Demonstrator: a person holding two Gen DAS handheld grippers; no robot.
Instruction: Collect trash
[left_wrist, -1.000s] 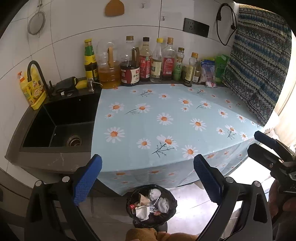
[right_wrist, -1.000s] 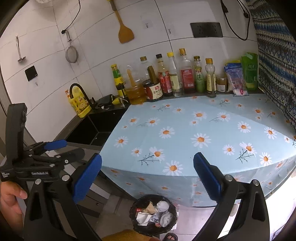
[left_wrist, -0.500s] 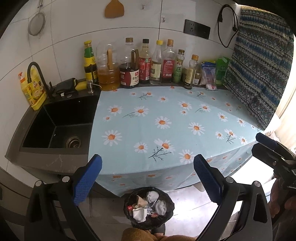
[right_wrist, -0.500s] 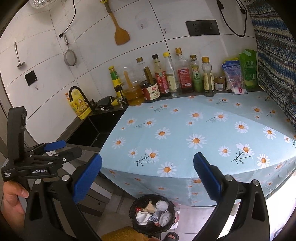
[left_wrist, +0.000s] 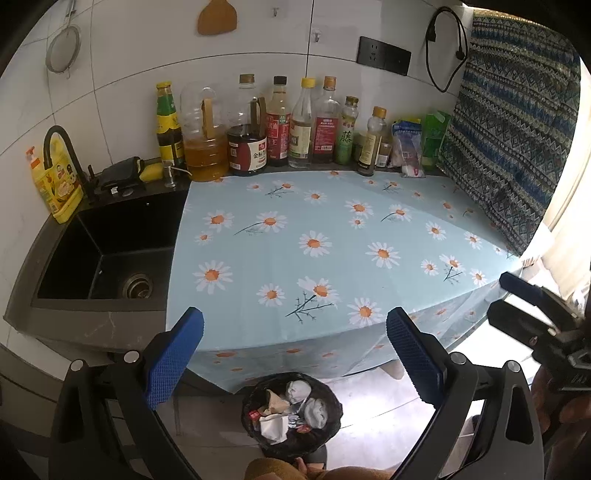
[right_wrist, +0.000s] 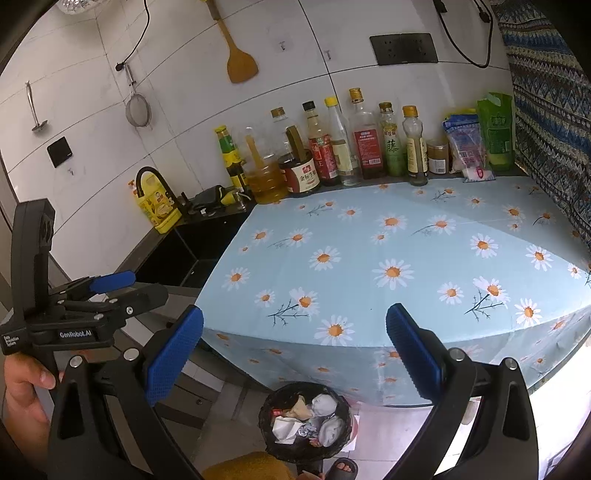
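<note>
Below both open, empty tongs (left_wrist: 294, 360), the black-lined bin (left_wrist: 258, 398) holds crumpled trash (left_wrist: 298, 390).

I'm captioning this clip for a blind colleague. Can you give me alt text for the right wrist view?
The open right claw hangs empty above a black-lined trash bin holding crumpled paper, on the floor before a counter under a daisy tablecloth. Sauce bottles line the tiled wall, and the left claw is at left.
</note>
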